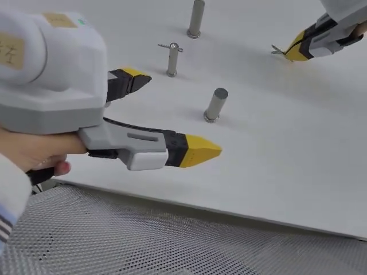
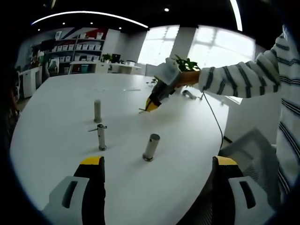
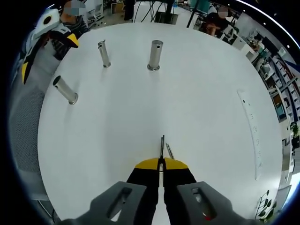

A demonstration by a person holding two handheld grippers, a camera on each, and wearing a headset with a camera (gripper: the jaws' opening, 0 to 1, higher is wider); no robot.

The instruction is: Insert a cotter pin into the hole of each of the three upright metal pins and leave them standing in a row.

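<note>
On the white worktop [image 1: 287, 143] a far pin [image 1: 196, 17], middle pin [image 1: 172, 62] and near pin [image 1: 217, 104] stand in a row, a cotter [image 1: 178, 48] through the middle one. Left claw [image 1: 180, 114] gapes empty near left; right claw [image 1: 289, 52], far right, pinches a second cotter [image 1: 278, 50].

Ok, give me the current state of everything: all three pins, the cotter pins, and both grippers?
Far pin: upright, no cotter pin in it.
Middle pin: upright, fitted cotter pin through its top.
Near pin: upright, no cotter pin in it.
Left gripper: open, holding nothing, clear of the pins.
Right gripper: shut on the held cotter pin, away from the pins.
</note>
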